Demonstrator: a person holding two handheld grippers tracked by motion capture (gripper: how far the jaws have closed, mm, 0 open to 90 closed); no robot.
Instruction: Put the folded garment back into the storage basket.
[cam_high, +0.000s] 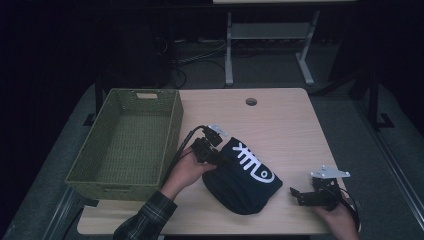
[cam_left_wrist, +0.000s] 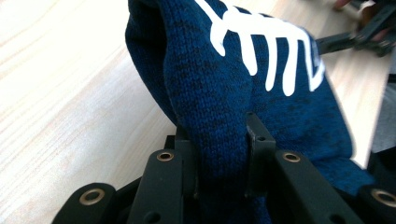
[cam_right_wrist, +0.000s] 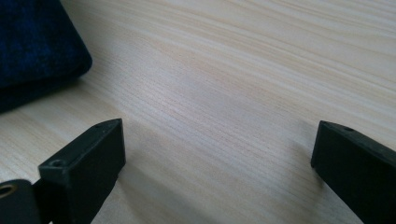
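Note:
A dark blue knit garment (cam_high: 244, 175) with a white printed pattern lies folded at the middle front of the wooden table (cam_high: 280, 125). My left gripper (cam_high: 216, 157) is shut on its left edge; in the left gripper view a thick fold of the knit (cam_left_wrist: 219, 107) is pinched between the two black jaws and lifted off the wood. My right gripper (cam_high: 294, 195) rests low at the table's front right, to the right of the garment, jaws wide apart with bare wood between them (cam_right_wrist: 215, 154). A corner of the garment (cam_right_wrist: 32, 46) lies at the upper left in the right gripper view.
A green woven basket (cam_high: 172, 130) stands with nothing inside on the table's left side, right beside my left hand. A round cable hole (cam_high: 251, 101) sits near the far edge. Beyond the table are the metal legs of another desk (cam_high: 229, 55) and floor cables.

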